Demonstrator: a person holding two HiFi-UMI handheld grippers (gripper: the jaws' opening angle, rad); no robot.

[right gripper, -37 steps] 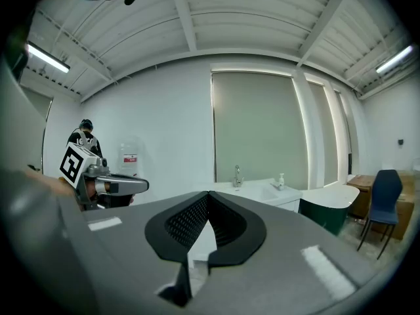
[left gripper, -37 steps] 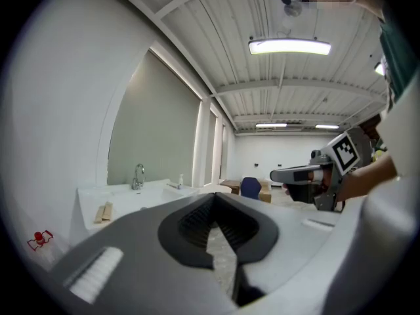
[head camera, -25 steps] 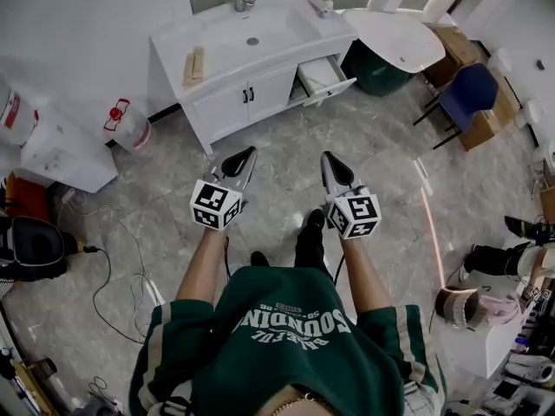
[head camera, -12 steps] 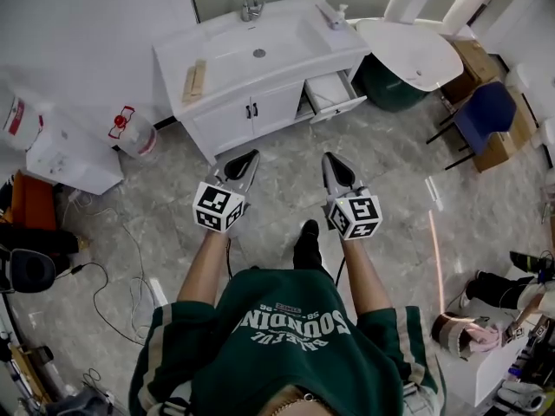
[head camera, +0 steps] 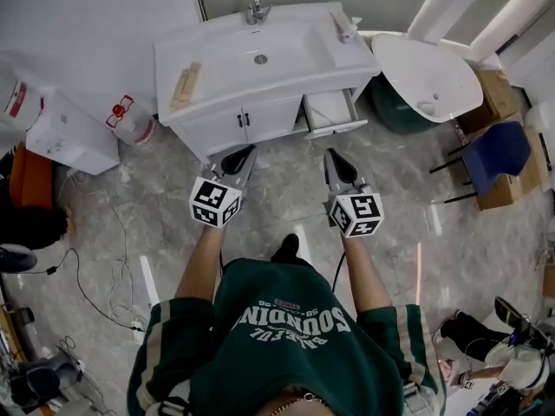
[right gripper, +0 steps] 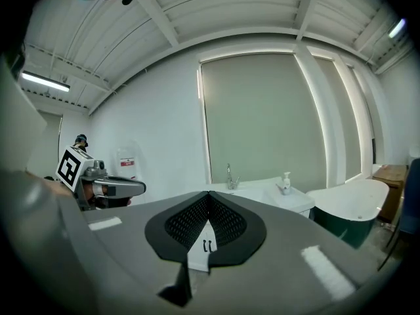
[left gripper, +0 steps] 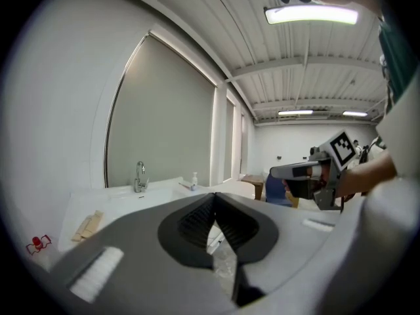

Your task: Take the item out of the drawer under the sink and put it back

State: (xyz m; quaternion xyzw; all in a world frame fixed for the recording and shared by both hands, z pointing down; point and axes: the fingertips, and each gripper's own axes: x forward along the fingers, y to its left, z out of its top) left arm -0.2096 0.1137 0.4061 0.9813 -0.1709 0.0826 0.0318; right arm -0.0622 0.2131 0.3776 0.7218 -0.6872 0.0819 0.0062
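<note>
A white sink cabinet (head camera: 260, 68) stands ahead on the floor, also in the right gripper view (right gripper: 262, 192). Its drawer (head camera: 330, 113) at the right end, under the countertop, is pulled open; I cannot make out any item inside. My left gripper (head camera: 248, 152) is held in the air short of the cabinet doors (head camera: 243, 121), jaws shut with nothing between them (left gripper: 214, 199). Level with it and below the open drawer, my right gripper (head camera: 330, 156) is also shut and empty (right gripper: 209, 197). Both are apart from the cabinet.
A faucet (head camera: 254, 8), soap bottle (head camera: 346, 27) and wooden piece (head camera: 185, 83) sit on the countertop. A white tub (head camera: 427, 66) stands right of the cabinet, a blue chair (head camera: 495, 158) beyond. A water jug (head camera: 131, 125), white box (head camera: 69, 141) and floor cables (head camera: 91, 263) lie left.
The person has stepped toward the sink cabinet, so it sits nearer and more centred. Both grippers stay shut, side by side in front of the body.
</note>
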